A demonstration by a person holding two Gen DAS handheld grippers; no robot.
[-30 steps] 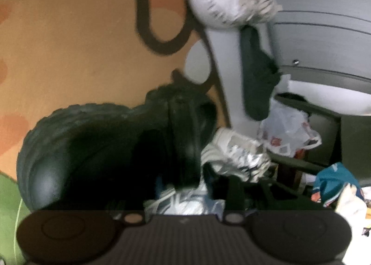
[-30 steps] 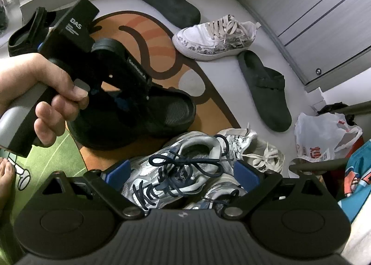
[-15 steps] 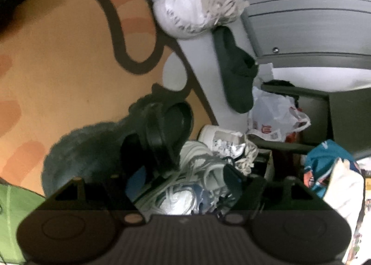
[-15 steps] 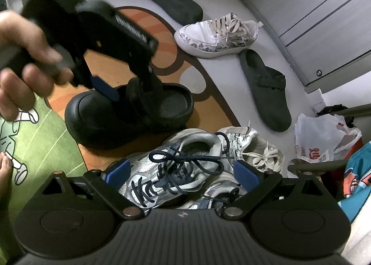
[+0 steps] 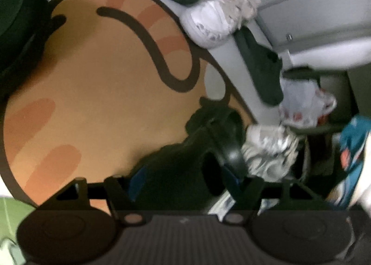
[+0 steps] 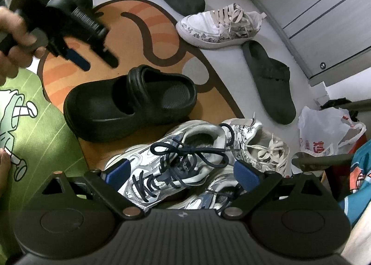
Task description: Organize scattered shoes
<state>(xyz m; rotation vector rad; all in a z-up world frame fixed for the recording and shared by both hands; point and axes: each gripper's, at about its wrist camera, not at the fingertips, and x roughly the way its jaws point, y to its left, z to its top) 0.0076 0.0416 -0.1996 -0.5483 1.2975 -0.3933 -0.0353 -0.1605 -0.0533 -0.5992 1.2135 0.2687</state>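
Left claw point(image 6: 97, 62) hangs spread above the black clog point(image 6: 129, 105) on the orange rug point(image 6: 148, 40), its jaws closing, nothing between; right claw point(image 6: 183, 172), spread, straddles the silver sneaker point(image 6: 167, 163).

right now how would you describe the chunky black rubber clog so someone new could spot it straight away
Start at the big orange rug with dark brown swirls. On its near edge, just above the silver lace-up sneaker with navy laces, lies the chunky black rubber clog, toe pointing left. Unlike the flat dark grey slip-on clogs on the pale floor, it is glossy, thick-soled, with a ridged heel strap.
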